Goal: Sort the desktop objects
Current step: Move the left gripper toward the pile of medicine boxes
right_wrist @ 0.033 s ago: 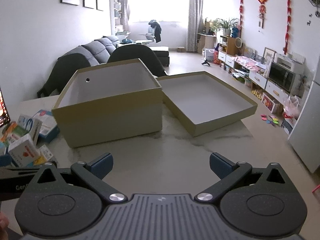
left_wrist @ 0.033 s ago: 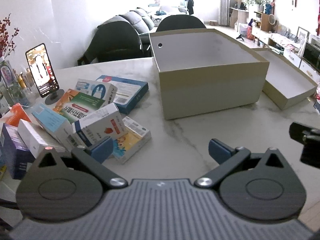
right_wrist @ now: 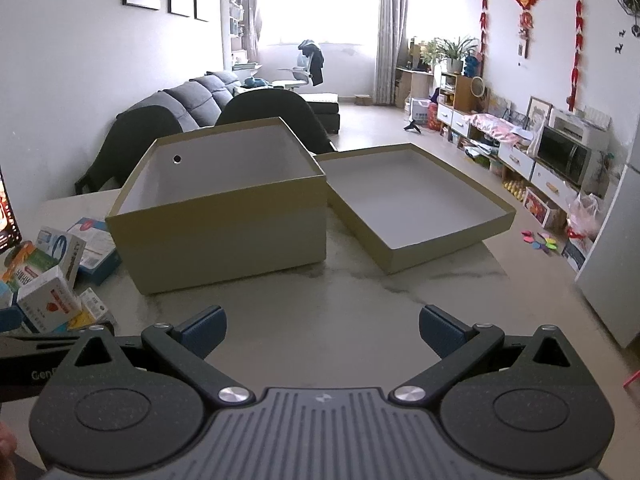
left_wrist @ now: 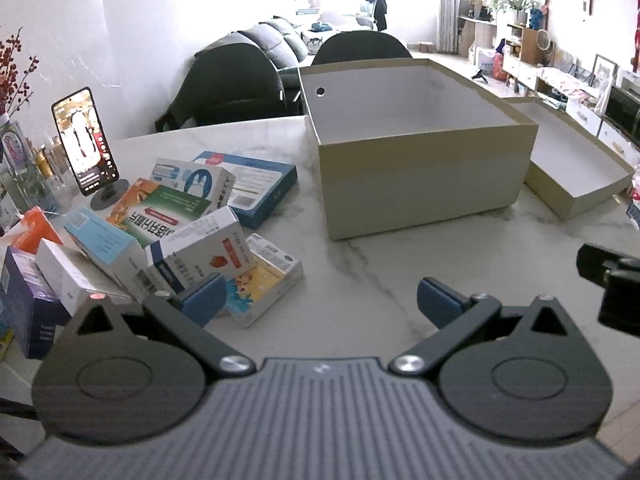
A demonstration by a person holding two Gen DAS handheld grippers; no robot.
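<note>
Both grippers hang low over the marble table [right_wrist: 320, 312] with jaws spread wide and nothing in them. The left gripper [left_wrist: 320, 300] has the pile of packs [left_wrist: 168, 232] just ahead and to its left. The right gripper [right_wrist: 322, 326] looks straight at the box [right_wrist: 224, 232], with the lid [right_wrist: 416, 216] lying upside down ahead and to its right, touching the box's corner.

The box looks empty as far as I can see into it, though its floor near the front wall is hidden. With the packs all out on the table, my guess is they're meant to go into it.

For a clean pick, I'd go for the white pack [left_wrist: 204, 256] with the red strawberry mark. It sits on top, tilted, closest to the left fingers [left_wrist: 200, 298]. Close across its narrow sides, not the broad faces, and lift straight up so the yellow pack [left_wrist: 264, 284] under it doesn't drag along.

The pile itself is a loose heap of thin cardboard cartons, overlapping at odd angles: a green one [left_wrist: 160, 210], a penguin one [left_wrist: 196, 180], a flat blue one [left_wrist: 256, 188] behind. They're light and easy to crush, so squeeze gently.

A phone [left_wrist: 84, 144] on a stand sits beyond the pile; stay clear.
</note>
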